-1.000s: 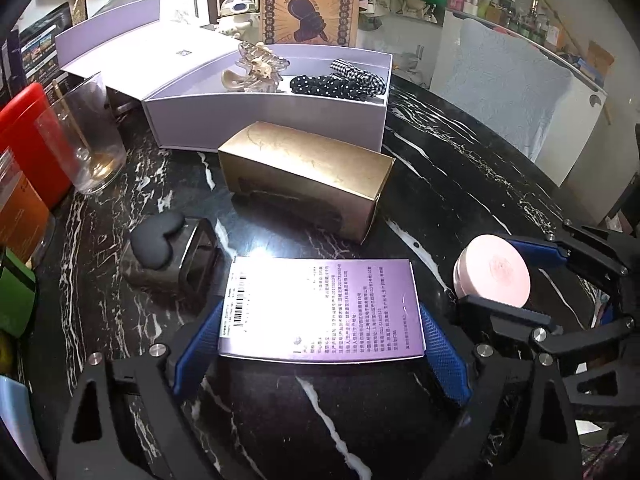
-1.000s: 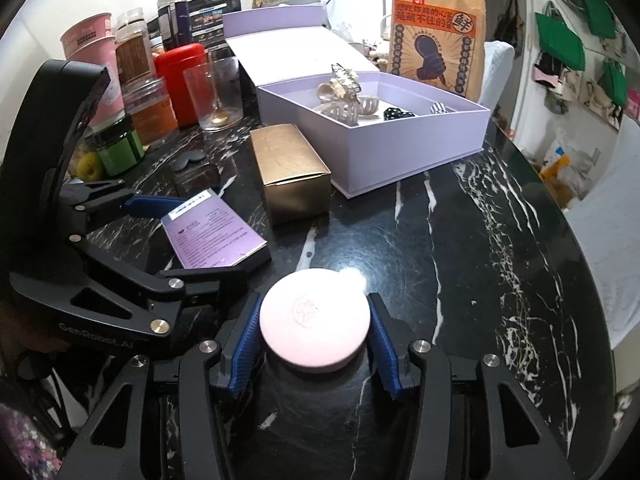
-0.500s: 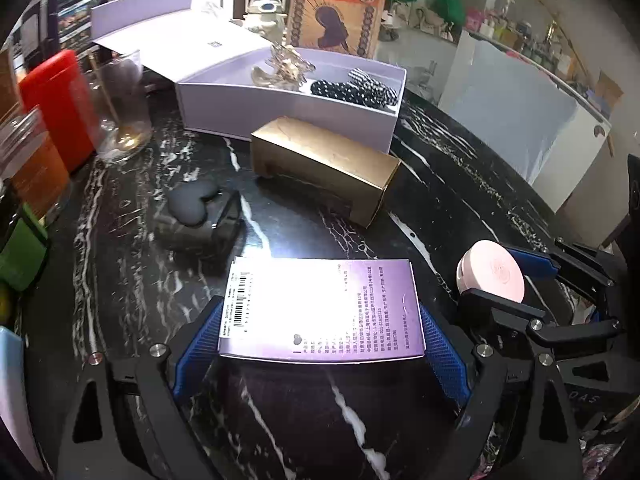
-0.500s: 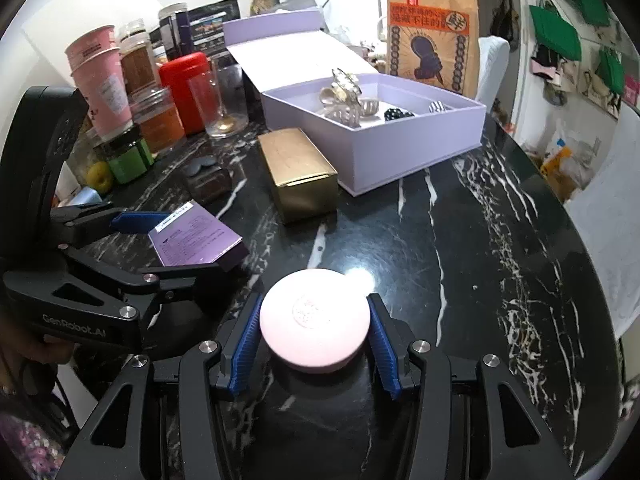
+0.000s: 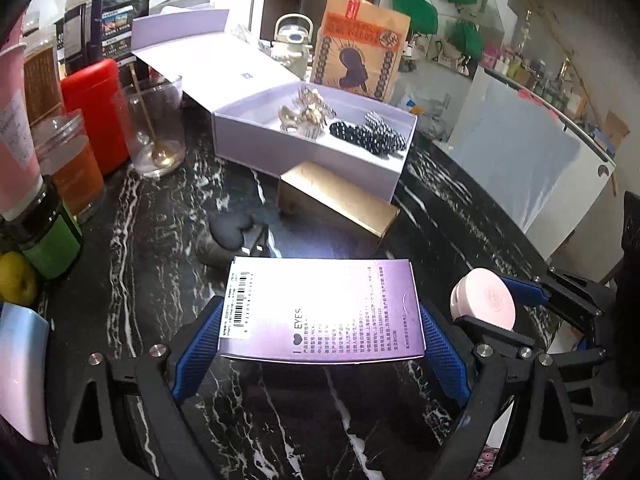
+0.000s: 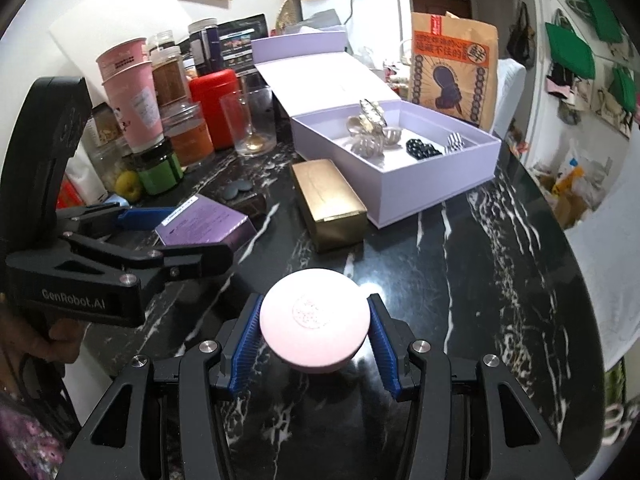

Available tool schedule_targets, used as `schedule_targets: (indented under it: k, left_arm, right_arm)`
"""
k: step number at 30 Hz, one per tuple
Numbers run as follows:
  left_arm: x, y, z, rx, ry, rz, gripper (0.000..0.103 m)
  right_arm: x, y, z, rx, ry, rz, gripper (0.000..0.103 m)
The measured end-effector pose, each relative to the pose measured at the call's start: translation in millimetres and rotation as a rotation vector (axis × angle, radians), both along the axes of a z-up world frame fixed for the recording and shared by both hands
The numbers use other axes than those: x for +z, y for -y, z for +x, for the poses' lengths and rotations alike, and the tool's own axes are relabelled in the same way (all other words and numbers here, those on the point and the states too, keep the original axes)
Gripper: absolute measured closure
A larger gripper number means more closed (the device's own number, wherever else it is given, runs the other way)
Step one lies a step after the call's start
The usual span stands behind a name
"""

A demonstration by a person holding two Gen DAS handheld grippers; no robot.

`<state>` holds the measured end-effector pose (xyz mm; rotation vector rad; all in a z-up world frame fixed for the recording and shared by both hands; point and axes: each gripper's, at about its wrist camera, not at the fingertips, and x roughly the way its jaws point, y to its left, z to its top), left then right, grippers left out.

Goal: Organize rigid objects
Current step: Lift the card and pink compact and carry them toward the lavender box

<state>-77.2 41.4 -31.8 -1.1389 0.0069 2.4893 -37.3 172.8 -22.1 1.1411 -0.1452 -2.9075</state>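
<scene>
My left gripper is shut on a flat purple box with a barcode, held above the black marble table; the same purple box shows at the left of the right wrist view. My right gripper is shut on a round pink compact, which also appears as the pink compact at the right of the left wrist view. Ahead lies a gold box, and behind it an open lilac gift box holding hair clips and black beaded bands. A small dark case with a black heart-shaped piece sits left of the gold box.
Jars, a red canister, pink cups and a drinking glass crowd the table's left side. A brown paper bag stands behind the lilac box. The table's curved edge runs along the right.
Both grippers have risen with their loads, so the table and the boxes look smaller and farther. The left view has rolled, bringing more jars into sight at the left.
</scene>
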Motion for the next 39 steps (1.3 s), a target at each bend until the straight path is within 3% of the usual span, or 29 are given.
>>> schedule_targets:
  k: [13,39]
  left_arm:
    - [25.3,-6.0,-16.7,0.019,-0.046,-0.019,0.010]
    - [64.1,-40.0,-63.3,-0.119,-0.111,-0.037,0.010]
  right_arm:
    - [19.9,-14.9,-19.0,0.011,-0.021,-0.010,0.053]
    - [67.5,-38.7,-44.1,0.002,-0.090,0.039,0.053]
